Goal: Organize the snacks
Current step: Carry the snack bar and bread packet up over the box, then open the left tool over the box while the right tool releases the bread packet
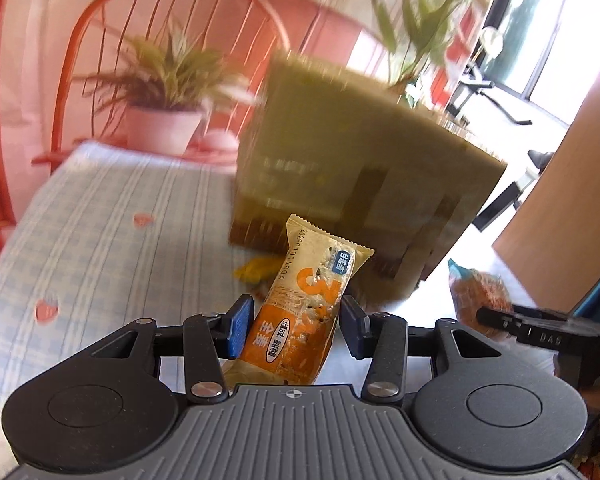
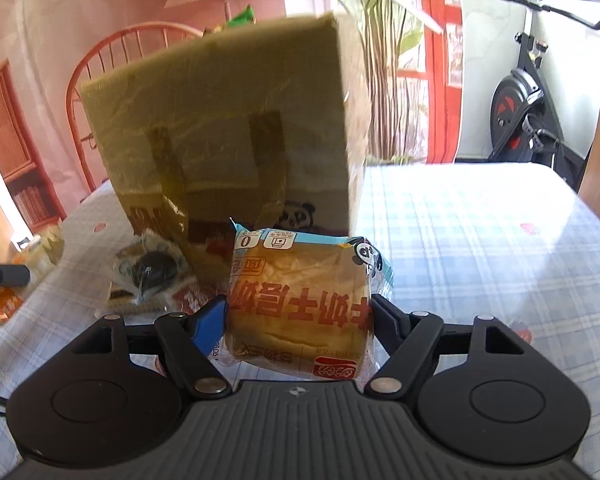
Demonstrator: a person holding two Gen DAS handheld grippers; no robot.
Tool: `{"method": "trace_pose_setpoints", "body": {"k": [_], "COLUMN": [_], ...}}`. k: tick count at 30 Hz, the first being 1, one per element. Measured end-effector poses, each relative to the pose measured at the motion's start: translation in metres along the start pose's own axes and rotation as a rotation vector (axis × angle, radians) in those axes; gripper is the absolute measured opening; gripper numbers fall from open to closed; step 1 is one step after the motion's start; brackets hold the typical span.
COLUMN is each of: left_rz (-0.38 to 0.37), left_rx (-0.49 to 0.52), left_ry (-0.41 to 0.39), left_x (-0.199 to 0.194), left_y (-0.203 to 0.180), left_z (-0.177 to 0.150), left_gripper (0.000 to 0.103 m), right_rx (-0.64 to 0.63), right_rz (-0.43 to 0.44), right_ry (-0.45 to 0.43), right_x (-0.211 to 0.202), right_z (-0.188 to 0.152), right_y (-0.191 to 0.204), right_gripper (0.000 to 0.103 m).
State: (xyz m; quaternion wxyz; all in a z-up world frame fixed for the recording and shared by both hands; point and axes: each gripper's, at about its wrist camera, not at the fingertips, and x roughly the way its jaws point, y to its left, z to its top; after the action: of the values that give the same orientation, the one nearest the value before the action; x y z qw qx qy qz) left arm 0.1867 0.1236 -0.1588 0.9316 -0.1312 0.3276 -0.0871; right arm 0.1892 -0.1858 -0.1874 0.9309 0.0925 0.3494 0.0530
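The bar (image 1: pixel 300 316), in an orange and cream wrapper, is sitting between the fingers of the left tool (image 1: pixel 296 326), raised above the counter (image 1: pixel 100 216) and pointing toward the box (image 1: pixel 352 168). The blue pad is touching one side; the dark finger on the other side is showing a sliver of gap, so the hold is looking loose, and the slick wrapper is likely to slide out if the tool is tipping or swinging fast.

The right tool (image 2: pixel 300 320) is clenching a bread pack (image 2: pixel 300 300) by its two sides, also off the counter, just in front of the box. The soft loaf is at risk of being squashed if the squeeze is tightening.

The box is standing tall, and both tools are closing on the same wall. A bump low on it is likely to shove or tip it, and the two tools are risking a collision.

More snacks (image 2: pixel 152 272) are lying at the box's foot, where they could be knocked or crushed.
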Motion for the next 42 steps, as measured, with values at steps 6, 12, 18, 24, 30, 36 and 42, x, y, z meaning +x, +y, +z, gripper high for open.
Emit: {"method": "trace_pose_setpoints", "body": {"k": [6,12,18,24,30,36,42], "left_rz": [-0.032,-0.062,-0.1,-0.102,-0.046,0.012,0.051], "left_rx": [0.029,0.057,0.096,0.084,0.095,0.126,0.124], "left_ry": [-0.087,-0.159,-0.207,-0.186,-0.118,-0.034,0.093], "left_x": [-0.012,-0.018,-0.015,0.026,0.083,0.128,0.165], "left_y": [-0.012,-0.031,-0.06,-0.082,-0.091,-0.088,-0.075], "left_z": [0.037,0.075,0.116,0.166,0.203,0.225,0.233], "left_gripper": [0.049,0.049,0.049,0.049,0.049,0.049,0.049], "right_rx": [0.017,-0.001,-0.076,-0.129,-0.154,-0.141,-0.096], "right_rz": [-0.012,-0.01,0.02,0.06,0.051,0.071,0.074], "right_ry": [-0.078,-0.184,-0.264,-0.276,-0.215,-0.11,0.049], "right_x": [-0.023,-0.048,-0.062,-0.036,0.022,0.082,0.138], "right_z": [0.02,0.059,0.113,0.172,0.225,0.257,0.272], "right_y": [-0.009,-0.011,-0.002,0.015,0.034,0.041,0.039], "right_gripper": [0.076,0.076,0.076,0.076,0.076,0.076,0.076]}}
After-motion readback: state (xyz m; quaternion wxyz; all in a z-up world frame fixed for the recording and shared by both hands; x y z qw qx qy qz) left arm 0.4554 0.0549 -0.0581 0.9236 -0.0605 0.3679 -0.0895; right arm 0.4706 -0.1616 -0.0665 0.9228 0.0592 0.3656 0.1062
